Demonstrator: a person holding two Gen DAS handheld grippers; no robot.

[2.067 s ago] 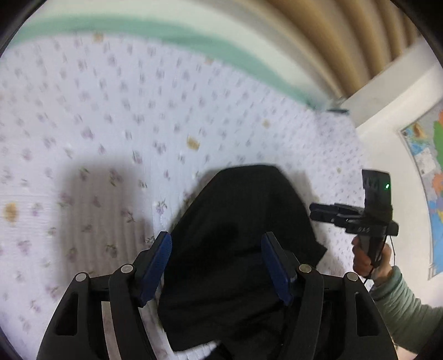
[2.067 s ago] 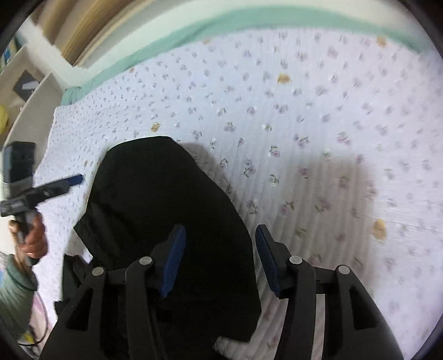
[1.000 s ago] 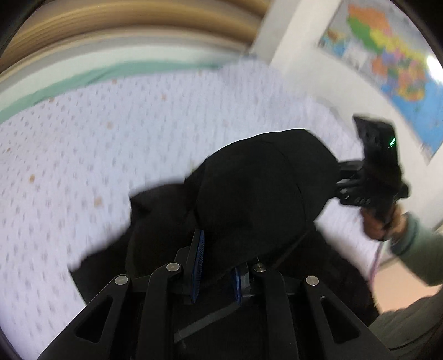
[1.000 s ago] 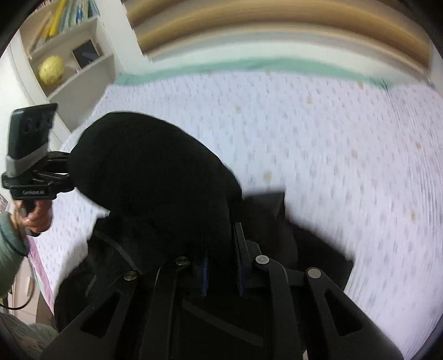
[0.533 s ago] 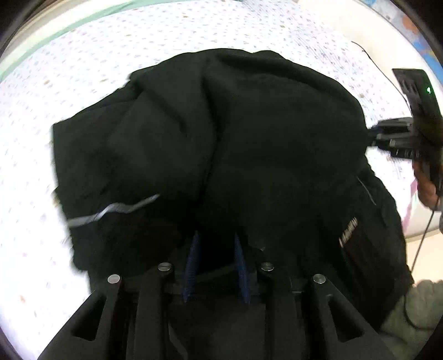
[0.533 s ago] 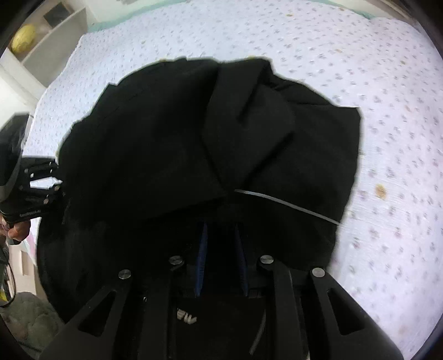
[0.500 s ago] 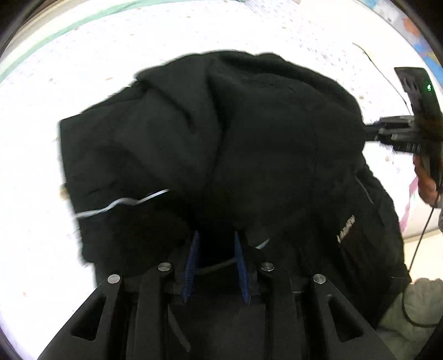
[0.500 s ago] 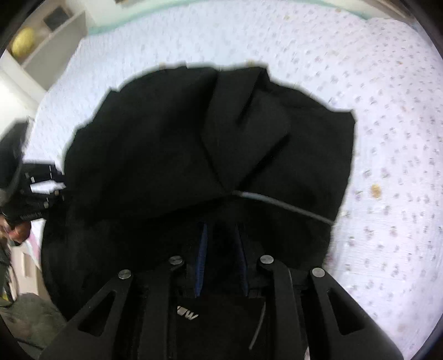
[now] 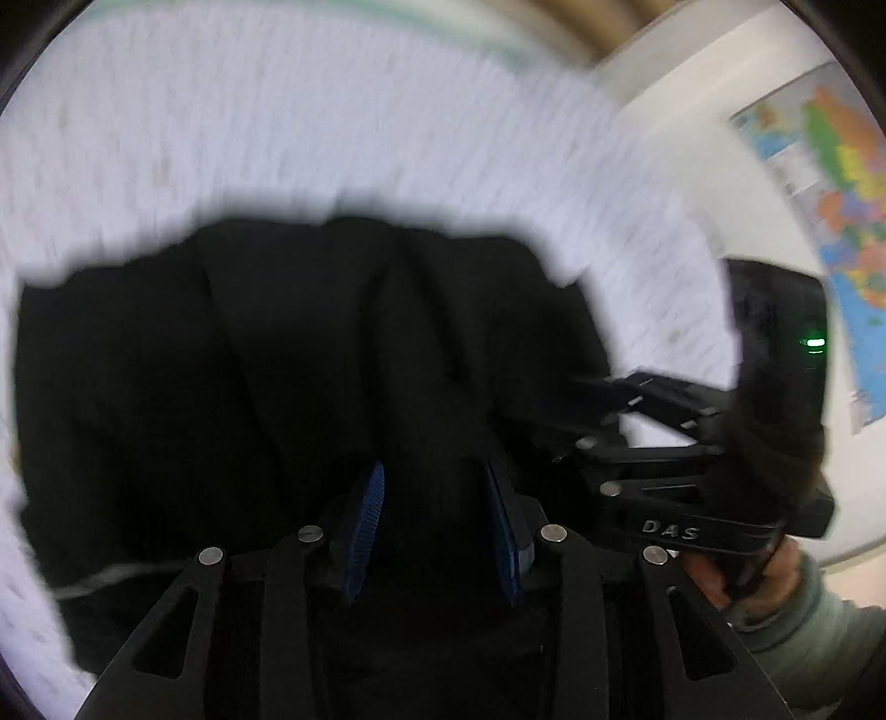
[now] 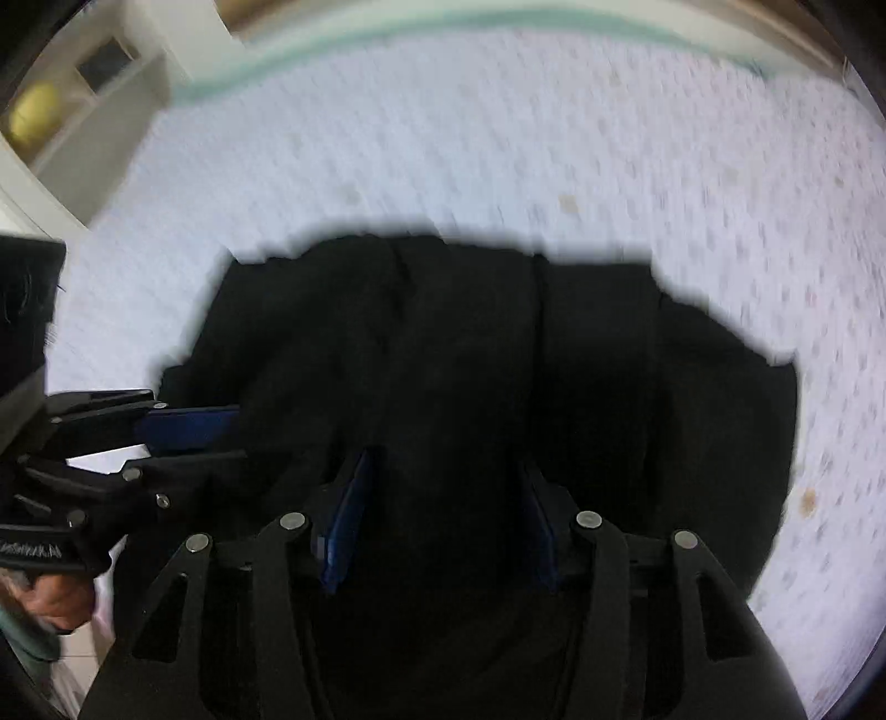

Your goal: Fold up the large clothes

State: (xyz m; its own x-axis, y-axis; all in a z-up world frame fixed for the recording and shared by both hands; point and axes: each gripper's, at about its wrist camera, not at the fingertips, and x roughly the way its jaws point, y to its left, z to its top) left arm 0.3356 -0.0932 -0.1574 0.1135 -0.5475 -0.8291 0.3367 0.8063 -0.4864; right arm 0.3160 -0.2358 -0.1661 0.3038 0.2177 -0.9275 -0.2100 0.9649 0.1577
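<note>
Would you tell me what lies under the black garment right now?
The black garment lies on the floral bedsheet, which shows around its far edges. Whatever is directly beneath the cloth is covered.

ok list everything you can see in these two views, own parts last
black garment: one, black, spread on the bed under both grippers
bedsheet: one, white with small floral print, covers the bed
green band: one, pale green, along the bed's far edge
wall map: one, multicoloured, on the wall at right of the left wrist view
shelf unit: one, white, upper left of the right wrist view
yellow round object: one, on the shelf, too blurred to name
left gripper: one, black with blue pads, jaws parted over the garment
right gripper: one, black with blue pads, jaws parted over the garment
</note>
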